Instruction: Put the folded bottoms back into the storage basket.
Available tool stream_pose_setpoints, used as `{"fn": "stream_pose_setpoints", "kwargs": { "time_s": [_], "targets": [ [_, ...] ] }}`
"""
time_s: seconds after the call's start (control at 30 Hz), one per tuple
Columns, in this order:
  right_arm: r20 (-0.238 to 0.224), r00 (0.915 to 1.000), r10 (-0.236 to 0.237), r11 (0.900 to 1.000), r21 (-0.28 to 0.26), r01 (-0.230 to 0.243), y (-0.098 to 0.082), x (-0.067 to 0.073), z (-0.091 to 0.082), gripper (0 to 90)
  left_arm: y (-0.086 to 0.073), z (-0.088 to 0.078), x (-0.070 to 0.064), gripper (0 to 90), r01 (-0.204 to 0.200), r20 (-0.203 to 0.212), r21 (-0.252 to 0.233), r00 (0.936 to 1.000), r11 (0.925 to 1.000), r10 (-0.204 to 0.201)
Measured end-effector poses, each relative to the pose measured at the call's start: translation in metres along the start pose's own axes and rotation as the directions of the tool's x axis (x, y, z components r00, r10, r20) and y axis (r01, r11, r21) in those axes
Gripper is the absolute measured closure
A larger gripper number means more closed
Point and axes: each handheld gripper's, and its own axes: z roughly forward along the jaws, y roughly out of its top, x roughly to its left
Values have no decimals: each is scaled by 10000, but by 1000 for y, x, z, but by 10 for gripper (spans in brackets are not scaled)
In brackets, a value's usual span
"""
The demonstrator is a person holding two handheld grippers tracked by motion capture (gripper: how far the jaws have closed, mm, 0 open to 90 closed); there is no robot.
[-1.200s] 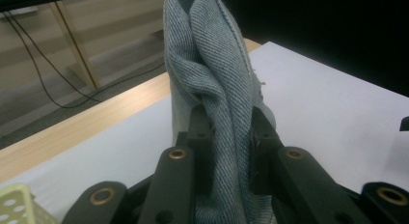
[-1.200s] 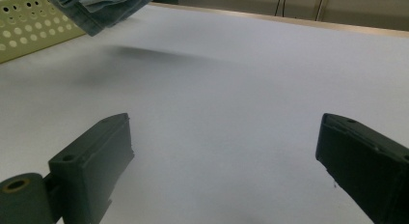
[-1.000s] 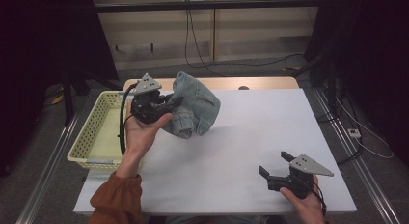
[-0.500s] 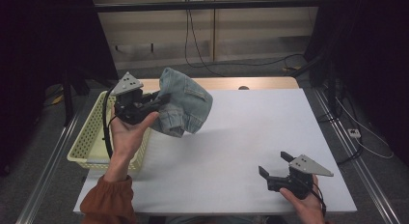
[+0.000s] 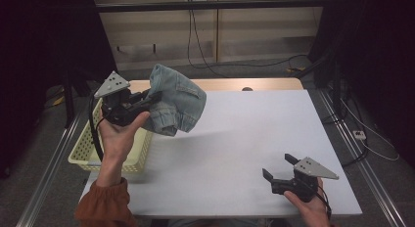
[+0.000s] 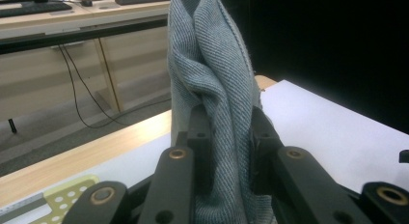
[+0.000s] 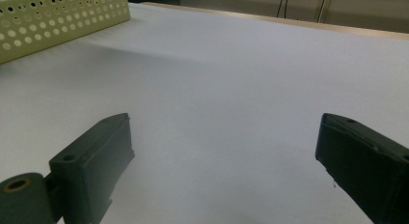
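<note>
Jaws of my left gripper [image 5: 147, 101] pinch a bunched denim garment [image 5: 175, 105], lifted above the table [image 5: 235, 139] beside the yellow basket [image 5: 85, 153]. My right gripper [image 5: 280, 173] rests wide open, holding nothing. I cannot see the basket's contents.

The folded jeans [image 5: 175, 102] hang above the table's [image 5: 244, 139] far left part, clamped in the left gripper [image 5: 147, 101], with the perforated basket [image 5: 88, 151] below at the table's left edge. The right gripper [image 5: 279, 169] rests on the table near its right front corner, well apart.
</note>
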Motion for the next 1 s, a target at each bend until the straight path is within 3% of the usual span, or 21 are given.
{"fn": "stream_pose_setpoints", "kwargs": {
  "time_s": [0.5,0.7,1.0],
  "targets": [
    [5,10000,-21,10000,-7,21,0,0,0,61,9,-30,8,765,-24,-407,-319,9992,9995,11],
    [29,10000,-40,10000,17,40,0,0,0,61,9,-48,12,764,-210,-680,-349,9975,9992,186],
    [34,10000,-46,10000,57,46,0,0,0,61,3,-59,27,764,157,-912,-467,9956,9988,-199]
  ]
}}
